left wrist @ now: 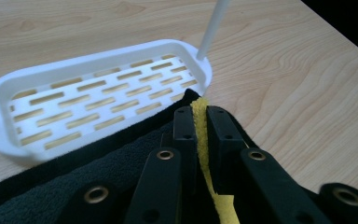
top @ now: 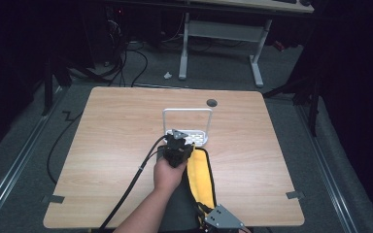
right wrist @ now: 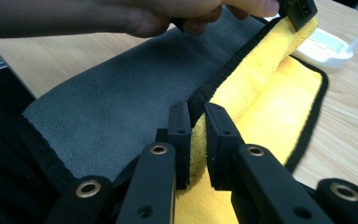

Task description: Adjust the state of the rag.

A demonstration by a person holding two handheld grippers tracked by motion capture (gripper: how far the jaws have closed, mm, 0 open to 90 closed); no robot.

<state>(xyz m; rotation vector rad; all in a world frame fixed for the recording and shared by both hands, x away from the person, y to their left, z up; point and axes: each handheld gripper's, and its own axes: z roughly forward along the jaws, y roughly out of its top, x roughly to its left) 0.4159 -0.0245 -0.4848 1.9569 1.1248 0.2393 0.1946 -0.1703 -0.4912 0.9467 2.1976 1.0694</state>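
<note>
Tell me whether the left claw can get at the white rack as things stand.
Probably not yet. The left claw is shut on the cloth's folded edge, so it is occupied. The white rack lies just past the cloth, with nothing between them.

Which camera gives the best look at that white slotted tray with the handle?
The left gripper view: the white tray lies close, its slots clear, the towel touching it. The high view shows it small, handle upright, partly behind the left gripper. The right gripper view shows one corner.

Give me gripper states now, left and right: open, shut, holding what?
Left gripper: shut on the towel, pinching its folded yellow edge near the white tray.
Right gripper: shut on the towel, at the near end of the same fold.
</note>
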